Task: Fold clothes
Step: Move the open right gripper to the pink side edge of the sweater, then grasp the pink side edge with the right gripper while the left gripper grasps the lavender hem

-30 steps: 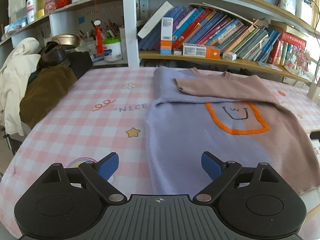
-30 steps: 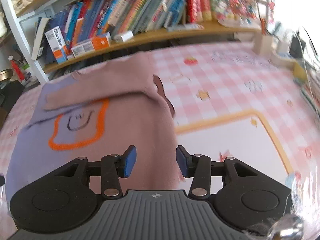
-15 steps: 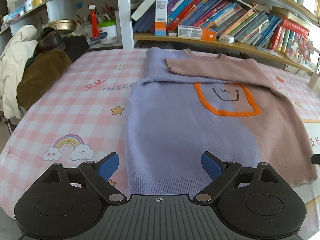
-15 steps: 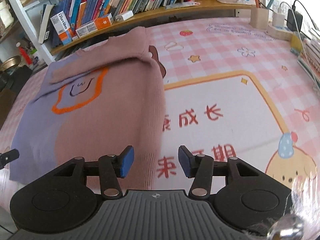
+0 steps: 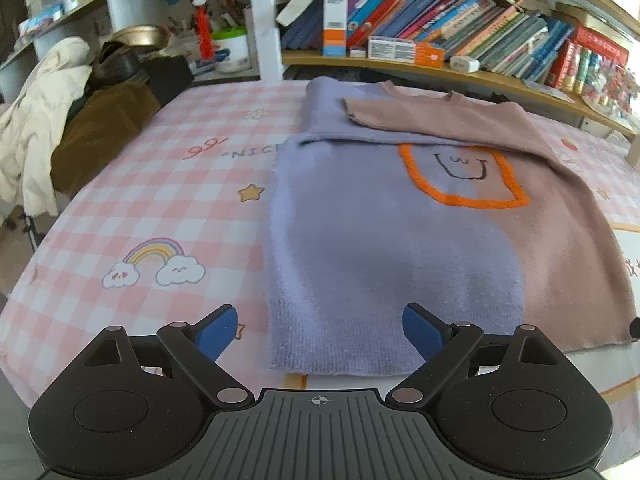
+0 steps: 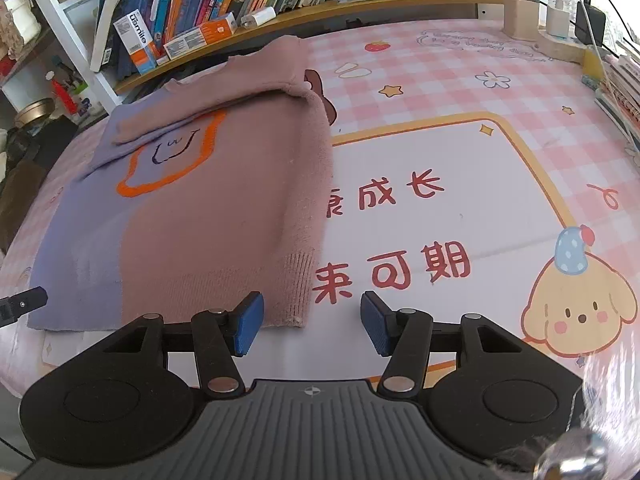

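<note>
Grippers have both come down near the sweater's [image 5: 384,248] bottom edge, left gripper [image 5: 318,330] wide open and empty, right gripper [image 6: 312,324] opening wider with nothing gripped, so I think they will grab that edge next.

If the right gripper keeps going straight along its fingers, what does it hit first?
Most likely the ribbed hem corner of the sweater, just ahead of the right gripper, whose opening fingers hold nothing. Depth is unclear; it may land on the tablecloth beside that corner.

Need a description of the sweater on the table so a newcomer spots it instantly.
Start at the pink checked tablecloth in front of the bookshelf. The sweater lies flat on it, sleeves folded across the chest. It alone is half lilac, half dusty pink, with an orange-outlined smiley patch.
</note>
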Demonstrator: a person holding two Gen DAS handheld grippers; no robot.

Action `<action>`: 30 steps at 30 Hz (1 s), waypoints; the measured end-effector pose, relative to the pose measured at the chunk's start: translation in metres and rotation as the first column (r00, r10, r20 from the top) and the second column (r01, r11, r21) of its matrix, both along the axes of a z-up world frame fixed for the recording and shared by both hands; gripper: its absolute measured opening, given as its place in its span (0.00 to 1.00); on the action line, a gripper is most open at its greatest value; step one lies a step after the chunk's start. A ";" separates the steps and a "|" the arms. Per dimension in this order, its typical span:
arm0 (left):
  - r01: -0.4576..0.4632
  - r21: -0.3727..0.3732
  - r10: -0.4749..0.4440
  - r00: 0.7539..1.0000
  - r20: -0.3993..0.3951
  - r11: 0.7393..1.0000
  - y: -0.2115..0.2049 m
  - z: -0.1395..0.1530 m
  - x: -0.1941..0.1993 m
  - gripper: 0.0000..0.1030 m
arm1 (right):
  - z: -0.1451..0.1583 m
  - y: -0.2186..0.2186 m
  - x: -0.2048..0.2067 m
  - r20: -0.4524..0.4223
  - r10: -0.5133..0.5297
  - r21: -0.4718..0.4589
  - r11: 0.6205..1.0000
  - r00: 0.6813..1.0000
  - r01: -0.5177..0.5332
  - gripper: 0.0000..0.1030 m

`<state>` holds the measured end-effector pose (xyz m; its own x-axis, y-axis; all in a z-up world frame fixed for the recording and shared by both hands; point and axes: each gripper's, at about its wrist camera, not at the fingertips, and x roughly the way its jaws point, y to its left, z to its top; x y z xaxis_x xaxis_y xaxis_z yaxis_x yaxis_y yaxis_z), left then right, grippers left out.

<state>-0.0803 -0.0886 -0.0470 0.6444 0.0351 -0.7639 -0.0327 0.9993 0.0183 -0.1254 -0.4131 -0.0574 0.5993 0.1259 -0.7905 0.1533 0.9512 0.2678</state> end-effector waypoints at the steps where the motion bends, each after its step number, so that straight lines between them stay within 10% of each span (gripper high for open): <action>1: -0.005 -0.011 0.005 1.000 -0.005 1.000 0.002 -0.001 0.001 0.89 | 0.000 0.000 0.000 0.000 0.001 0.001 1.000 1.000 -0.001 0.50; 11: -0.055 -0.084 0.055 0.998 -0.005 0.995 0.023 -0.007 0.008 0.86 | 0.000 0.003 0.008 0.001 -0.011 0.001 1.000 1.000 0.011 0.42; 24: -0.077 -0.179 0.068 0.996 -0.057 0.981 0.044 -0.019 0.026 0.19 | -0.002 0.009 0.024 -0.011 -0.030 -0.022 0.999 0.999 0.030 0.30; 30: -0.031 -0.182 0.028 0.999 -0.021 0.983 0.040 -0.012 0.028 0.17 | 0.007 0.024 0.028 0.047 0.040 -0.037 0.999 0.998 -0.038 0.12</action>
